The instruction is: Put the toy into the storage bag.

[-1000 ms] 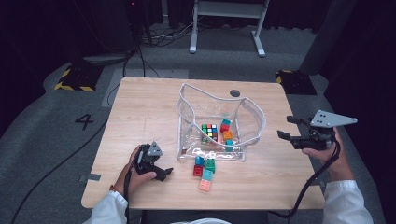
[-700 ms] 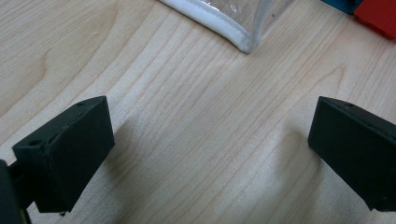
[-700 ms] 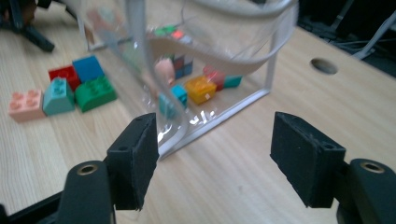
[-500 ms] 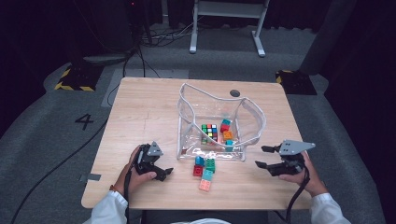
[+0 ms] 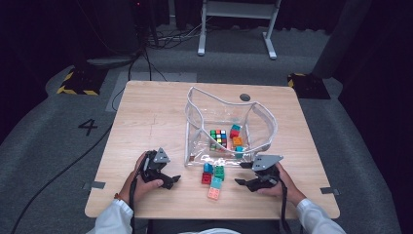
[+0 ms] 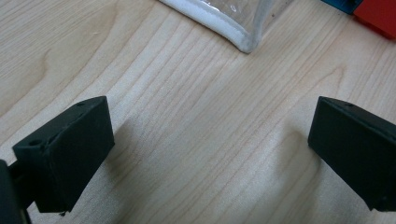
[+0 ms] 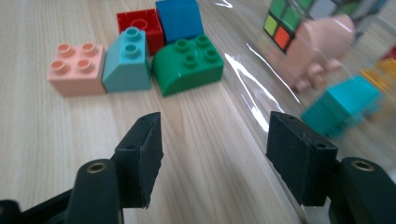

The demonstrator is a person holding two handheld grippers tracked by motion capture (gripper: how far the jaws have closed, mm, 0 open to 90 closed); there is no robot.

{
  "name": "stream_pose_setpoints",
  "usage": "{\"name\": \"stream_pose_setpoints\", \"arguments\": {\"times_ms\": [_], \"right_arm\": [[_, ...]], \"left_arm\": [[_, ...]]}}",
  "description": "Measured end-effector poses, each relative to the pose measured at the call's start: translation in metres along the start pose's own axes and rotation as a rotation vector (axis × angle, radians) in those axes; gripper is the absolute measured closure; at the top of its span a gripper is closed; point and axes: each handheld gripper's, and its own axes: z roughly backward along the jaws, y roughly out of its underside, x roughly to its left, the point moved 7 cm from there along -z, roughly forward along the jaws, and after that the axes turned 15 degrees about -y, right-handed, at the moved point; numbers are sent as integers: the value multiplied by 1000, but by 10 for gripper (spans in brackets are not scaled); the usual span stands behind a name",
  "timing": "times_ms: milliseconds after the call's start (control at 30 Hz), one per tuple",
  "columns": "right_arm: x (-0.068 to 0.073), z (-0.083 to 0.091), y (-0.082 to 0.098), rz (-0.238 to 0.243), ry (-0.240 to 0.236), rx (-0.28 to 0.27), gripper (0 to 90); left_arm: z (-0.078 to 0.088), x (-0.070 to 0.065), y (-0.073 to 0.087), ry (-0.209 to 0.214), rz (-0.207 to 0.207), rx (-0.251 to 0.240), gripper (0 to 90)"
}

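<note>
A clear pouch (image 5: pixel 265 127) with white trim stands open mid-table, holding a colour cube (image 5: pixel 218 137) and several bricks. Before it lie loose bricks: blue (image 7: pixel 180 18), red (image 7: pixel 140 23), green (image 7: pixel 187 65), teal (image 7: pixel 127 63) and pink (image 7: pixel 77 67). My right gripper (image 5: pixel 241 174) sits low on the table just right of them, pointing at them. Its jaws (image 7: pixel 215 140) are open and have just been closing a little, with only bare wood between them. My left gripper (image 5: pixel 171 174) rests left of the bricks, open wide (image 6: pixel 210 135) over bare wood near the pouch's corner (image 6: pixel 233 35).
The wooden table (image 5: pixel 146 122) has bare room at the left and back. A dark round spot (image 5: pixel 245 97) lies behind the pouch. Inside the pouch, a pink toy figure (image 7: pixel 317 46) and a teal brick (image 7: pixel 343 107) lie near my right jaw.
The right gripper has come down and leftward from above the table's right edge to the tabletop beside the loose bricks. The left gripper has stayed put.
</note>
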Motion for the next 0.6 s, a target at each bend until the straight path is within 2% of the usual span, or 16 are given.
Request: {"name": "stream_pose_setpoints", "arguments": {"times_ms": [67, 100, 133, 200, 233, 300, 433, 500, 533, 600], "right_arm": [[-2, -10, -5, 7, -18, 4, 352], [-1, -14, -6, -28, -24, 12, 349], [-3, -18, -9, 4, -21, 4, 346], [-3, -20, -10, -11, -24, 23, 338], [-3, -25, -13, 5, -34, 19, 326], [1, -35, -18, -5, -29, 34, 316], [1, -44, -23, 15, -29, 37, 309], [1, -51, -27, 52, -41, 51, 292], [3, -53, -27, 22, -29, 56, 292], [3, -56, -30, 33, -27, 61, 292]], "left_arm": [[0, 0, 0, -1, 1, -2, 4], [0, 0, 0, 0, 0, 0, 4], [0, 0, 0, -1, 0, -1, 4], [0, 0, 0, -2, 1, -1, 4], [0, 0, 0, 0, 0, 0, 4], [0, -1, 0, 6, 3, 1, 4], [0, 0, 0, 1, 1, 0, 4], [0, 0, 0, -1, 2, -1, 4], [0, 0, 0, -2, 0, -2, 4], [0, -1, 0, 6, 4, 0, 4]]}}
